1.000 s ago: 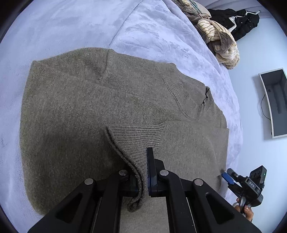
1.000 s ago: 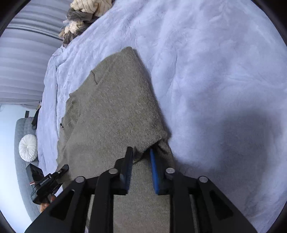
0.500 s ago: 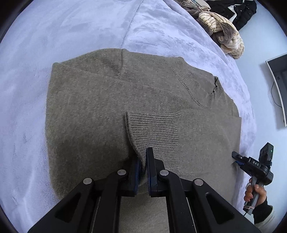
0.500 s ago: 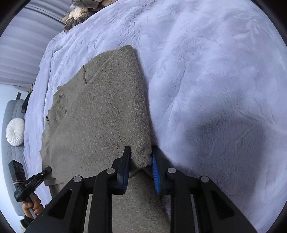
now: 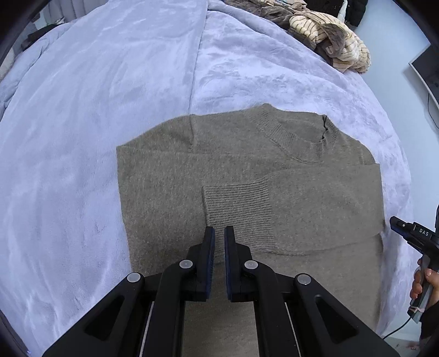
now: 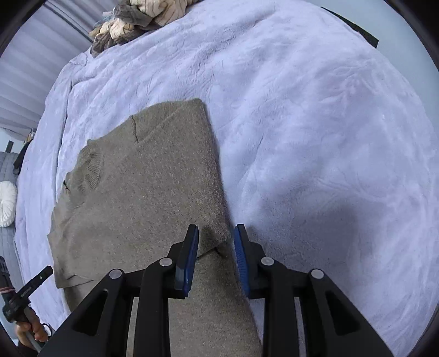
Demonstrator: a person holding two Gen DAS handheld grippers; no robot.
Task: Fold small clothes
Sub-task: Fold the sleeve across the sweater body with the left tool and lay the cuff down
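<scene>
An olive-grey knit sweater (image 5: 247, 170) lies flat on the lilac blanket, collar (image 5: 299, 145) at the far side. One sleeve is folded across the chest, its ribbed cuff (image 5: 236, 203) just beyond my left gripper (image 5: 219, 233). That gripper holds nothing, its jaws a narrow slit apart. In the right wrist view the sweater (image 6: 142, 186) lies to the left and below. My right gripper (image 6: 216, 233) is open, its jaws astride the folded sleeve corner (image 6: 216, 233) without gripping it.
The lilac plush blanket (image 5: 96, 109) covers the bed on all sides (image 6: 315, 137). A pile of striped and brown clothes (image 5: 323, 30) sits at the far edge (image 6: 137, 19). The other gripper and hand show at the right edge (image 5: 419, 247) and lower left (image 6: 24, 296).
Both grippers carried the sleeve over the chest, laid it down and let go. The left has drawn back from the cuff; the right opened wider. The sweater now lies flat.
</scene>
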